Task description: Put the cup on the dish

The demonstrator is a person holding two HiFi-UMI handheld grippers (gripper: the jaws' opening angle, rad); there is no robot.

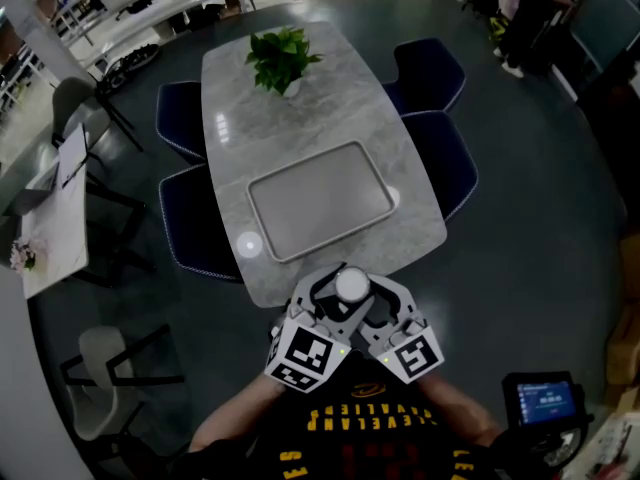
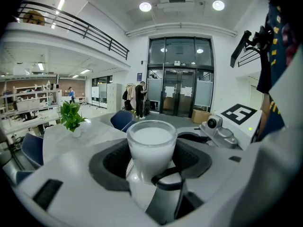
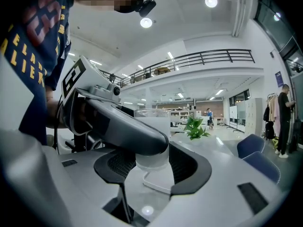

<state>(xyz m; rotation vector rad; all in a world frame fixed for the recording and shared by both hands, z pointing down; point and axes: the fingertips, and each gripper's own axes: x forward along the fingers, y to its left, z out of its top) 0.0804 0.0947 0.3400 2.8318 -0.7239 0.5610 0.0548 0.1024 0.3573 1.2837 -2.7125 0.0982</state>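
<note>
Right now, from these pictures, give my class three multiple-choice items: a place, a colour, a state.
1. The plant stands: A at the table's far end; B on the floor; C on a chair.
2. The chairs at the table are: A red; B dark blue; C white.
3. The tray is: A empty; B full of plates; C under a cloth.
Key: 1 A, it stands beyond the tray; 2 B, all show dark blue; 3 A, the cup is off it, by the near edge.
</note>
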